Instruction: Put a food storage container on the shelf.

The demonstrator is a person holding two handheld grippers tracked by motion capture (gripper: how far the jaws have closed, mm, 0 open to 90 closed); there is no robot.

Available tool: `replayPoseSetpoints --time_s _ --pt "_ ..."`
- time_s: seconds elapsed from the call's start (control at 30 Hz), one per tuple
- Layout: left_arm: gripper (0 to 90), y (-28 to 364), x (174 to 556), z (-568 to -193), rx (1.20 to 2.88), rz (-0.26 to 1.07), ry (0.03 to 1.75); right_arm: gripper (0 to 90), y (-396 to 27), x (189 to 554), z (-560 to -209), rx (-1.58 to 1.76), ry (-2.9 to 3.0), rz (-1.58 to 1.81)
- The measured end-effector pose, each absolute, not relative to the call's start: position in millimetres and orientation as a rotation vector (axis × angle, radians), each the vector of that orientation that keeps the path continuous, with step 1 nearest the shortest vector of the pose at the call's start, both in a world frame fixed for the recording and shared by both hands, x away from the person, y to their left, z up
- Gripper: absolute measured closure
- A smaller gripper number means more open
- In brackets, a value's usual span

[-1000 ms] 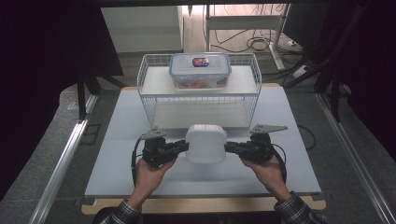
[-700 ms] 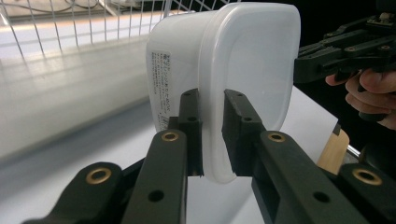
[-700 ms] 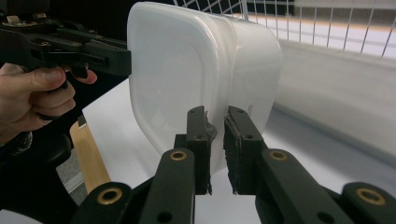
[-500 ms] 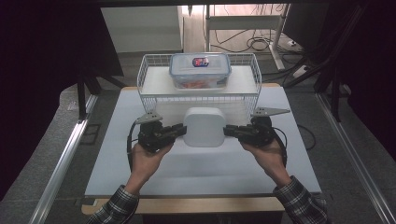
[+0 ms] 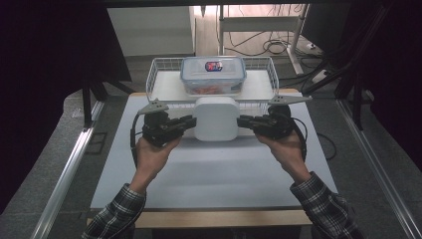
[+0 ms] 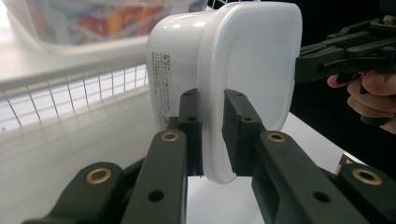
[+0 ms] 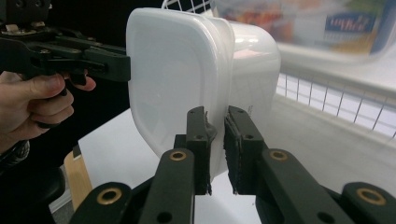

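I see a block of small printed text on the side wall of the white container (image 6: pixel 224 74), too fine for me to read. The clear box (image 5: pixel 213 74) in the far basket carries a coloured lid label, its lettering blurred.

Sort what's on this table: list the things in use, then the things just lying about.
In use:
white tub, gripped at its rim
left gripper
right gripper
wire basket, just behind the tub

Lying about:
clear lidded box in the basket
floor cables

glossy white plastic tub (image 5: pixel 215 118); white wire basket (image 5: pixel 160 67); matt black claws
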State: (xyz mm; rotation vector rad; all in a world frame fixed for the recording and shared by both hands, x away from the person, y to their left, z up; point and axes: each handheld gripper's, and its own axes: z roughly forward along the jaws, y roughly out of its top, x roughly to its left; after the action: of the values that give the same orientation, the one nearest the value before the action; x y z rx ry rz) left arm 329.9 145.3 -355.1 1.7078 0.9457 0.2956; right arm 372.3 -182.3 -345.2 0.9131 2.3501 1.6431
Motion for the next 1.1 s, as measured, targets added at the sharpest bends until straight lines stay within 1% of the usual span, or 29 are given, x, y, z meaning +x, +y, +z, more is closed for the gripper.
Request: replayPoseSetpoints --time_s 0.83,1.1 --pt "78.6 150 362 -295 1.683 0.367 0.923 79.7 -174 406 -284 0.871 2.278 1.651" --pt "78.7 155 374 -269 1.674 0.384 0.920 79.3 -167 417 -262 0.870 2.237 1.661"
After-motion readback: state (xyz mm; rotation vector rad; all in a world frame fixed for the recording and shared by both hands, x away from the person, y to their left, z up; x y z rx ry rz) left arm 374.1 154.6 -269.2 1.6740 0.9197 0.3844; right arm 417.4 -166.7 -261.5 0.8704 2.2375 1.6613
